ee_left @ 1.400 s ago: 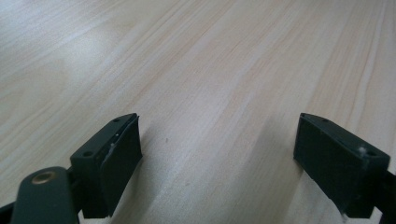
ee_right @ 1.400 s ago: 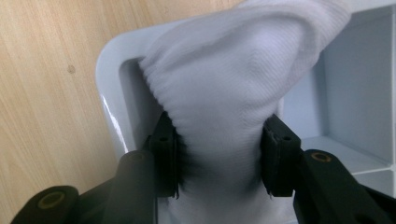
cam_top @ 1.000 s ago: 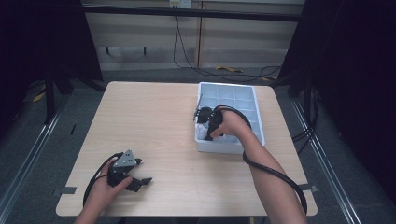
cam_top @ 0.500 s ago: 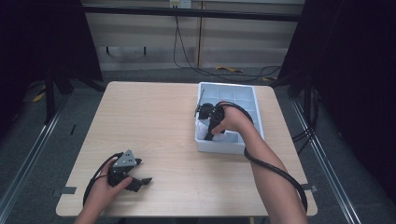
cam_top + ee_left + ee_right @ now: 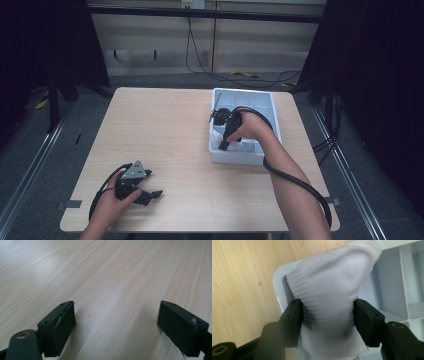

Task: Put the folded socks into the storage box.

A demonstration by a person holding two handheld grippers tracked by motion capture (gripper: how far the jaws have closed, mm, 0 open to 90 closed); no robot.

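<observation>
Here the right gripper (image 5: 327, 322) sits over the near-left corner of the grey tray (image 5: 267, 100), at about two o'clock on the table (image 5: 165, 125). Its jaws have just been opening, yet both pads touch the rolled white sock (image 5: 332, 290) between them. At seven o'clock, the left gripper (image 5: 116, 327) rests low, jaws wide over bare wood.
</observation>
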